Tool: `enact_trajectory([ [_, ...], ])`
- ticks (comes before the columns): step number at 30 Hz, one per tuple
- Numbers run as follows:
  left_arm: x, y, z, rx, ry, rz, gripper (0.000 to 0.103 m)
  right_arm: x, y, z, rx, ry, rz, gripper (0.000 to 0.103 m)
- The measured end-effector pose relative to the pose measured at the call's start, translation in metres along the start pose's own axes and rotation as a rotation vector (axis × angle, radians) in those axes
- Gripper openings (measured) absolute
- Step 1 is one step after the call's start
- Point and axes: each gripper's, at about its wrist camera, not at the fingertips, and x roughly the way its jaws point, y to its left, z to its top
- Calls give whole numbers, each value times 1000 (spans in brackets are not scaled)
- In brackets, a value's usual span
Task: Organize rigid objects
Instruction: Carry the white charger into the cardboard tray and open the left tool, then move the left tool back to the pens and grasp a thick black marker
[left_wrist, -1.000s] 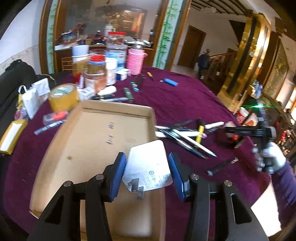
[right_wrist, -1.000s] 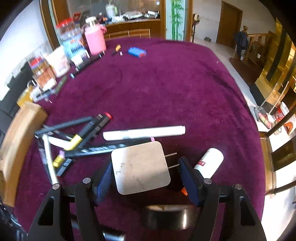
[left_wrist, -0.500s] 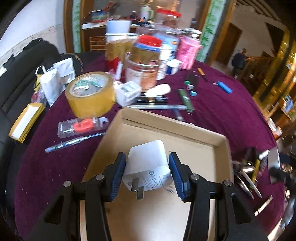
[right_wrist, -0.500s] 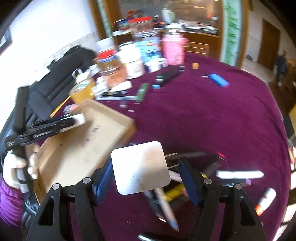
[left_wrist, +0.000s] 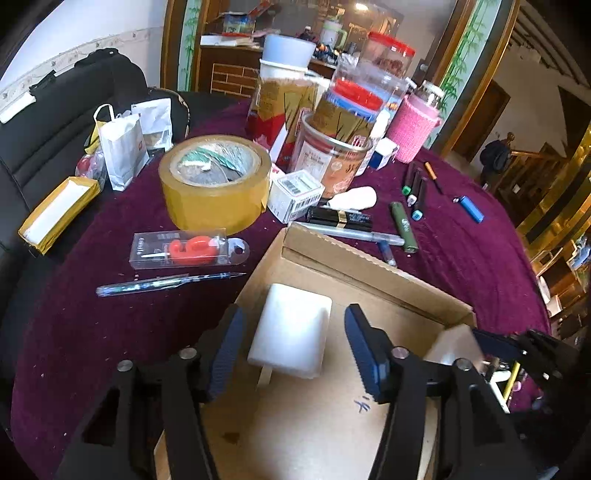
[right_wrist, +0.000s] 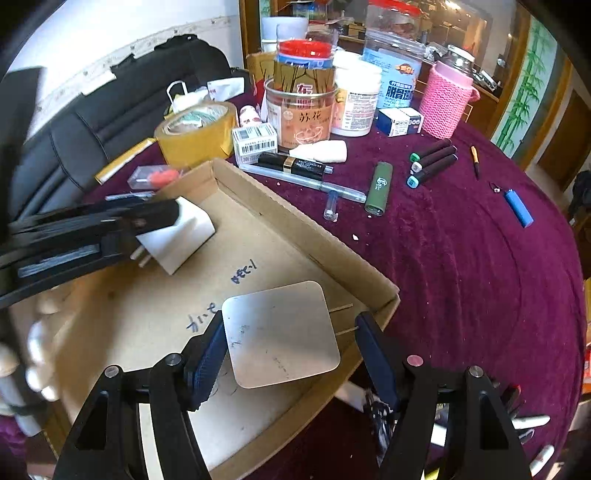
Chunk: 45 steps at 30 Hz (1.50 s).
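Note:
A shallow cardboard box (left_wrist: 369, 266) (right_wrist: 314, 236) lies on the purple tablecloth. My left gripper (left_wrist: 293, 349) is open, its pads apart from a white plug charger (left_wrist: 291, 330) that rests in the box between them; the charger also shows in the right wrist view (right_wrist: 184, 236) beside the left gripper (right_wrist: 92, 229). My right gripper (right_wrist: 291, 347) is over the box's near right corner, with a second white plug charger (right_wrist: 280, 338) between its pads; there is a gap at the right pad. That charger (left_wrist: 452, 345) also shows in the left wrist view.
Behind the box stand a yellow tape roll (left_wrist: 214, 181), jars (right_wrist: 299, 107), a pink knitted bottle (right_wrist: 445, 99) and small cartons (left_wrist: 295, 195). Markers (right_wrist: 432, 162), a green lighter (right_wrist: 378, 188), a blue lighter (right_wrist: 519, 206) and pens (left_wrist: 347, 232) lie on the cloth. Black seat at left.
The left gripper lowered into the box and opened, letting go of its charger. The right gripper moved left over the box's corner and its pads spread wider around its charger.

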Motion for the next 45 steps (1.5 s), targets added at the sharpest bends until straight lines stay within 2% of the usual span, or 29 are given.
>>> enact_trajectory([
  [5,-26,7,-13,-55,-72,-36,69,15,3,6,-20,24,-34,73],
  [9,-35,5,-23,-68,-80,-63,70,24,7,9,-62,31,-85,74],
  [11,-39,3,-28,-67,-81,-81,70,19,3,9,-50,22,-72,74],
  [16,-58,-3,-37,-74,-100,-103,70,-25,-21,-1,42,-77,-35,80],
  [22,-93,-32,-49,-28,-141,-161,83,-90,-87,-51,218,-222,-53,87],
  [27,-100,-80,-63,48,-102,-201,86,-124,-165,-112,439,-297,-86,88],
  [31,-89,-125,-80,117,-28,-227,86,-135,-215,-162,561,-316,-168,90],
  [35,-75,-165,-104,191,31,-241,86,-134,-248,-199,611,-333,-247,90],
  [39,-58,-199,-126,260,99,-232,86,-133,-273,-224,655,-364,-276,90],
  [42,-52,-225,-149,364,122,-256,86,-130,-285,-237,678,-395,-285,90],
  [45,-52,-253,-177,540,106,-265,86,-126,-299,-245,725,-388,-253,90],
])
